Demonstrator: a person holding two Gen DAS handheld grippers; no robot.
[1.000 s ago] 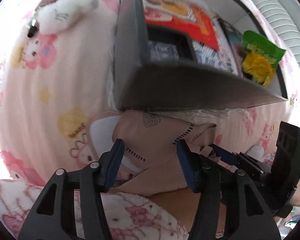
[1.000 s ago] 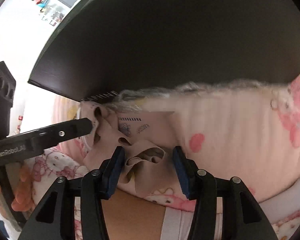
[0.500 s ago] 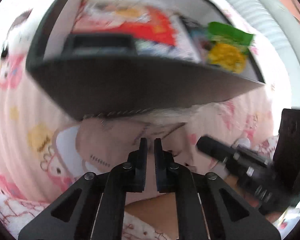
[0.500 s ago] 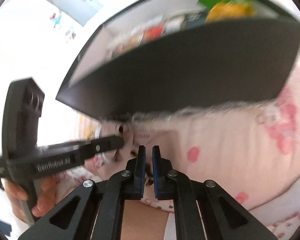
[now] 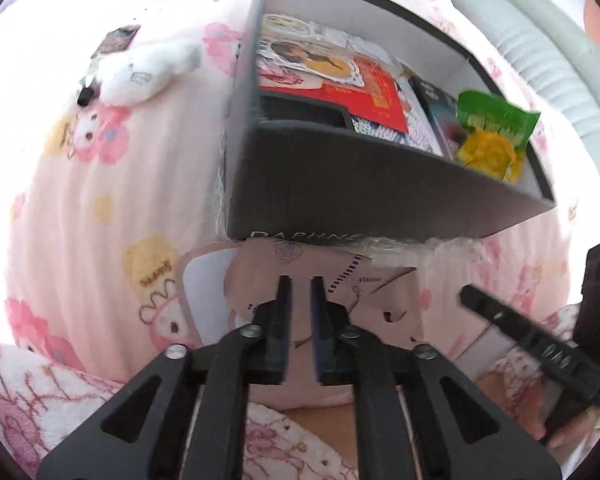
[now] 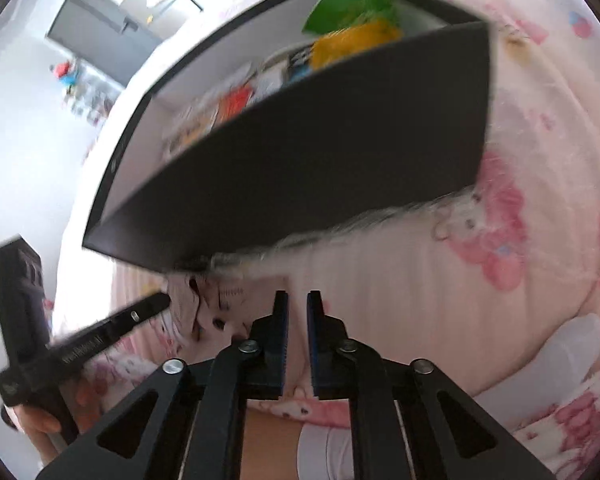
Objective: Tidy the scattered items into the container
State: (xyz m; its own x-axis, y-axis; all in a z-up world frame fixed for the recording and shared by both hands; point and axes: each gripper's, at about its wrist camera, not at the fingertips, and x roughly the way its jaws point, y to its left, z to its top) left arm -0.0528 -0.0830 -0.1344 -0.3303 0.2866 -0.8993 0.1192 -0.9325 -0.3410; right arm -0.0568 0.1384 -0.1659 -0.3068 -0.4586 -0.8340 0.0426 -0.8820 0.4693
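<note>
A dark grey box (image 5: 352, 184) stands on the pink patterned blanket, holding a red packet (image 5: 356, 92), a green and yellow snack bag (image 5: 492, 136) and flat cards. It also shows in the right wrist view (image 6: 300, 168). A beige printed face mask (image 5: 340, 280) lies on the blanket just in front of the box. My left gripper (image 5: 299, 304) is over the mask with its jaws nearly shut; whether it grips the mask is unclear. My right gripper (image 6: 297, 312) is nearly shut just right of the mask (image 6: 216, 308) and holds nothing.
A white plush toy (image 5: 140, 72) lies on the blanket left of the box. A grey ribbed hose (image 5: 540, 28) runs behind the box at the right. A white sock or cloth (image 6: 572, 344) lies at the right in the right wrist view.
Both grippers went from wide open to nearly shut. Both have pulled back and up, so the box's inside now shows. The mask stays on the blanket.
</note>
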